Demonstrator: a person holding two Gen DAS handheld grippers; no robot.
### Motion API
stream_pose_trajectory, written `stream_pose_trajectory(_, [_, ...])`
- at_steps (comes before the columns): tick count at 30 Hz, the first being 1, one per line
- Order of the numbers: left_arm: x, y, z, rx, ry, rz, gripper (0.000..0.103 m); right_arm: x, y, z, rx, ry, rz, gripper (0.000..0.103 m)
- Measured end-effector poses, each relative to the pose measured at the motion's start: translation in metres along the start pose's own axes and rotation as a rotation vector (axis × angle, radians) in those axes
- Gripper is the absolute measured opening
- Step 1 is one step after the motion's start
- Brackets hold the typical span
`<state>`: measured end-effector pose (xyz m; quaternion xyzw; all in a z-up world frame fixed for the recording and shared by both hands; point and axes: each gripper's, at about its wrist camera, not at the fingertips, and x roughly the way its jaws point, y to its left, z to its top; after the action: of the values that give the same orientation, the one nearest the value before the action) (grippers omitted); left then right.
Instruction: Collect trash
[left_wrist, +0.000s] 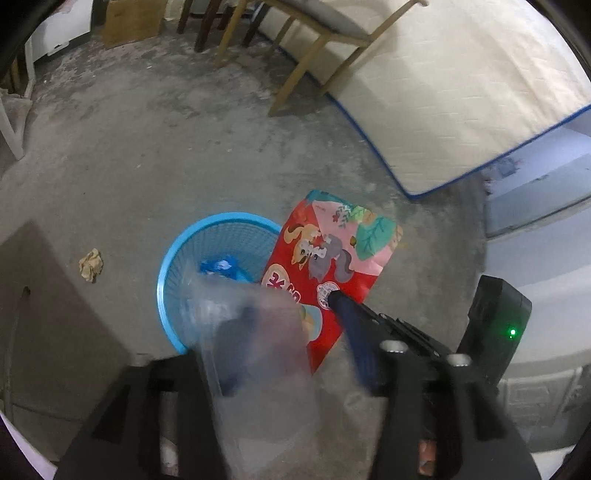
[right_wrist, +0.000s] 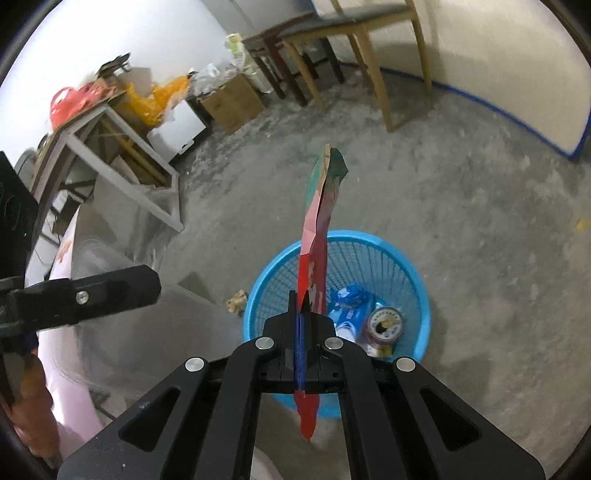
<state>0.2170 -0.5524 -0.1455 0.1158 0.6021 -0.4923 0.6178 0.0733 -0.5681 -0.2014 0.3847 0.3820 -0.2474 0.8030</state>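
At the bottom of the left wrist view, a blurred clear plastic container (left_wrist: 255, 354) is seen between the spread jaws of the left gripper (left_wrist: 291, 343), over the near rim of the bin; whether the pads press on it cannot be told, as blur hides the contact. At the bottom centre of the right wrist view, the jaws of the right gripper (right_wrist: 301, 325) are closed on a flat red printed snack bag with cartoon animals (right_wrist: 316, 236), held edge-on and upright above the bin.

Just beyond both grippers, in the lower middle of each view, a round blue plastic mesh waste bin (right_wrist: 417, 280) stands on the grey concrete floor (right_wrist: 461, 206). Inside it are a crumpled blue-and-white wrapper (right_wrist: 349, 301) and a round can with a pink-and-yellow top (right_wrist: 384, 323). So part of the collecting is judged done, with two more pieces poised at the bin but not yet dropped in.

Left of the bin, a crumpled tan paper scrap (left_wrist: 91, 264) lies on the floor, well apart from the jaws; it is judged still to be collected. Farther off, in the upper part of the views, wooden chairs (right_wrist: 351, 33) and a leaning white mattress with blue edging (left_wrist: 461, 103) are seen.
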Motion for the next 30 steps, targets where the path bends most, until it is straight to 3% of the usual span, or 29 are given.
stream_pose_trajectory(1, [0.005, 0.0, 0.002, -0.001, -0.002, 0.016, 0.068, 0.01, -0.004, -0.001, 0.014, 0.016, -0.004, 0.003])
stream_pose_trajectory(3, [0.012, 0.002, 0.001, -0.007, -0.002, 0.044, 0.068, 0.025, -0.013, -0.004, 0.029, 0.044, -0.005, 0.004])
stream_pose_trajectory(7, [0.005, 0.006, -0.003, -0.027, -0.016, 0.03, 0.07, 0.045, -0.032, -0.012, 0.082, 0.096, -0.033, 0.033])
stream_pose_trajectory(11, [-0.007, -0.003, -0.004, 0.028, -0.038, 0.005, 0.075, 0.046, -0.05, -0.016, 0.142, 0.11, -0.073, 0.034])
stream_pose_trajectory(17, [-0.029, -0.015, -0.014, 0.065, -0.041, -0.018, 0.075, 0.015, -0.059, -0.02, 0.168, 0.063, -0.084, 0.037])
stream_pose_trajectory(20, [-0.056, -0.019, -0.018, 0.083, -0.071, -0.034, 0.075, 0.0, -0.062, -0.024, 0.147, 0.043, -0.098, 0.038])
stream_pose_trajectory(25, [-0.137, -0.02, -0.036, 0.156, -0.175, -0.042, 0.075, -0.015, -0.056, -0.028, 0.084, 0.023, -0.099, 0.04])
stream_pose_trajectory(27, [-0.174, -0.015, -0.05, 0.175, -0.213, -0.031, 0.075, -0.019, -0.045, -0.031, 0.047, 0.029, -0.074, 0.04])
stream_pose_trajectory(30, [-0.221, -0.004, -0.079, 0.204, -0.27, 0.008, 0.076, -0.03, -0.014, -0.046, -0.025, 0.043, 0.028, 0.042])
